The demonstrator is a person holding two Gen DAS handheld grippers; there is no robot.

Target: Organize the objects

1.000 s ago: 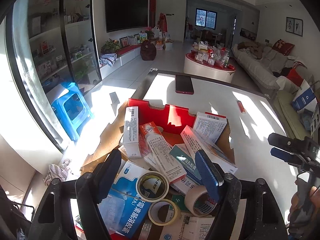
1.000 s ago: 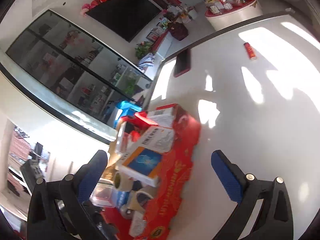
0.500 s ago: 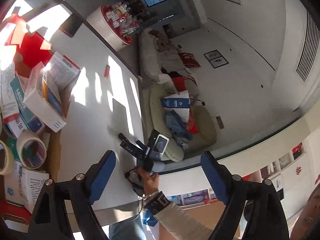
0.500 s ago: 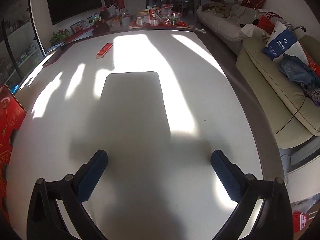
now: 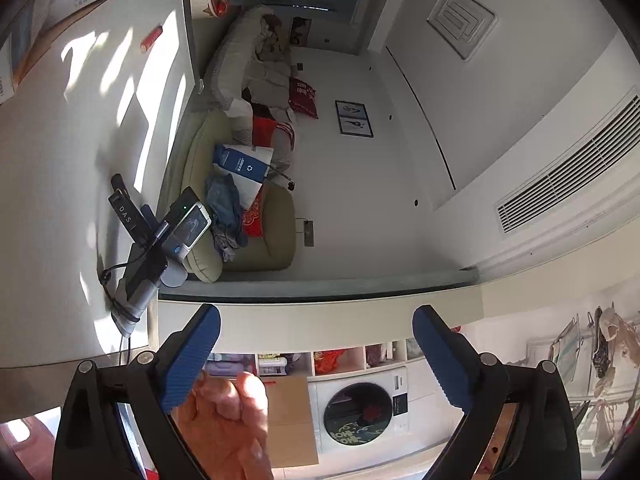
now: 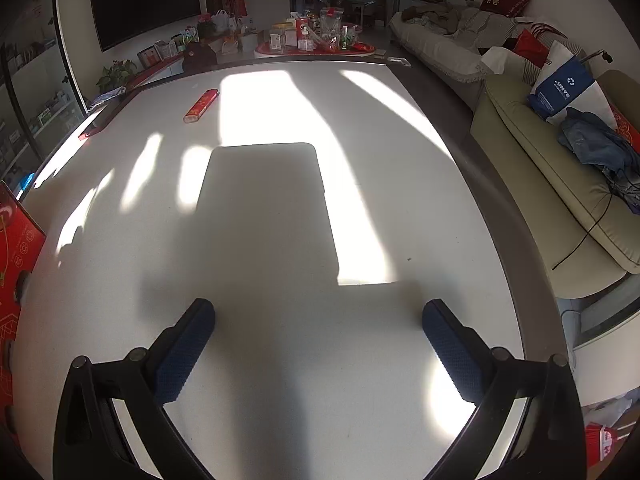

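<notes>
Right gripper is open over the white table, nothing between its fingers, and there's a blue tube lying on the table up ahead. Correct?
Not quite: the tube is red, not blue, as the right wrist view shows. The rest holds: the right gripper is open and empty over the white table.

The black left gripper with blue ribbed pads is opening on nothing, a bare hand beneath it, while the matching right gripper stands wide and empty.

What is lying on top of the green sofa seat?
On the green sofa lie a blue-and-white bag and crumpled blue clothing, with a thin black cable hanging down. Anything beneath the clothing is covered.
</notes>
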